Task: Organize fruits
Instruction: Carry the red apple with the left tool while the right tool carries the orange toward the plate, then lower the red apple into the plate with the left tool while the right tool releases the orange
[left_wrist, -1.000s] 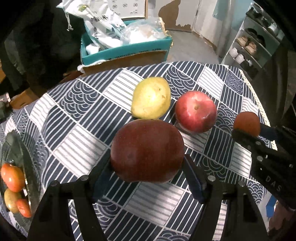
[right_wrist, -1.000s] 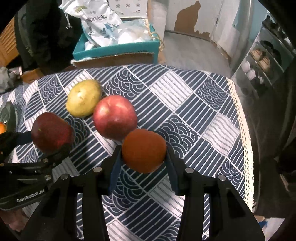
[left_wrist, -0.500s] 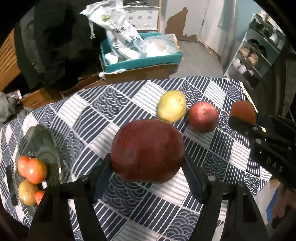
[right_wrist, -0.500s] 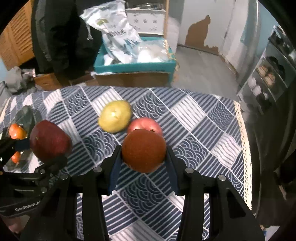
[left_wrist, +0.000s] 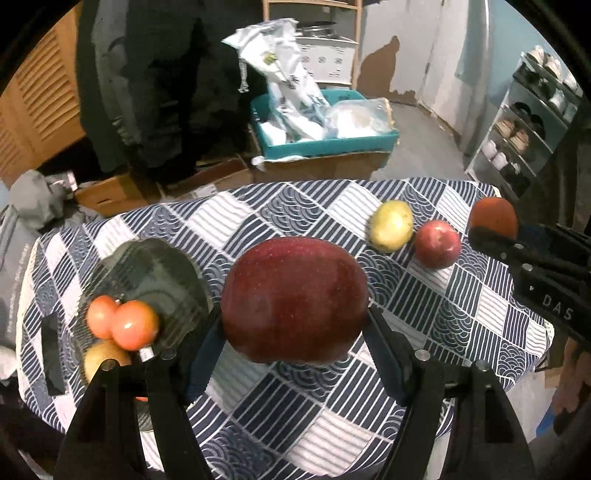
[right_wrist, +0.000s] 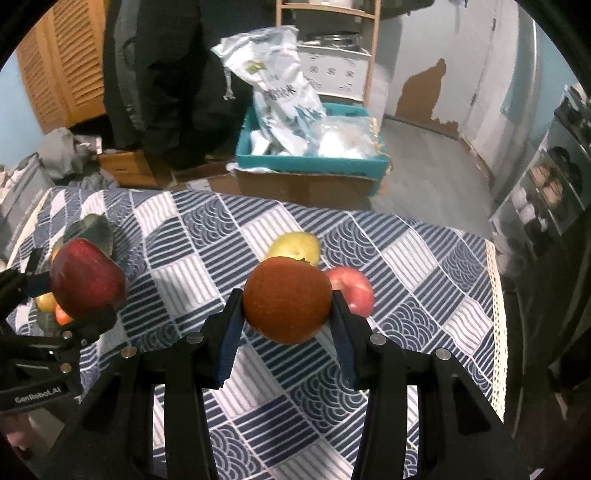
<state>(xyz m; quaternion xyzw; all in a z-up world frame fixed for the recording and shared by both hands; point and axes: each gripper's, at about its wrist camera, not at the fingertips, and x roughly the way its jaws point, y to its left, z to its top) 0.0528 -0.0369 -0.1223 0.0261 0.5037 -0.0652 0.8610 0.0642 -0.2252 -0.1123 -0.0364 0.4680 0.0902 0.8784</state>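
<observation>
My left gripper (left_wrist: 294, 334) is shut on a large dark red apple (left_wrist: 293, 299), held above the blue patterned tablecloth (left_wrist: 258, 221). My right gripper (right_wrist: 286, 323) is shut on an orange-brown round fruit (right_wrist: 287, 300), also lifted off the table. In the right wrist view the dark red apple (right_wrist: 86, 282) shows at the left in the other gripper. On the cloth lie a yellow pear (left_wrist: 391, 225) and a lighter red apple (left_wrist: 437, 243). A dark glass plate (left_wrist: 147, 273) at the left holds several small orange and yellow fruits (left_wrist: 133, 325).
Past the table's far edge stand a teal box (left_wrist: 325, 144) of plastic bags on cardboard, and a person in dark clothes (left_wrist: 147, 92). A shoe rack (left_wrist: 535, 122) is at the right. A dark flat object (left_wrist: 51, 354) lies on the cloth left of the plate.
Both grippers have risen and drawn back with their fruits. The pear and lighter apple look smaller and farther right, and the plate of fruits has come fully into the left wrist view.
</observation>
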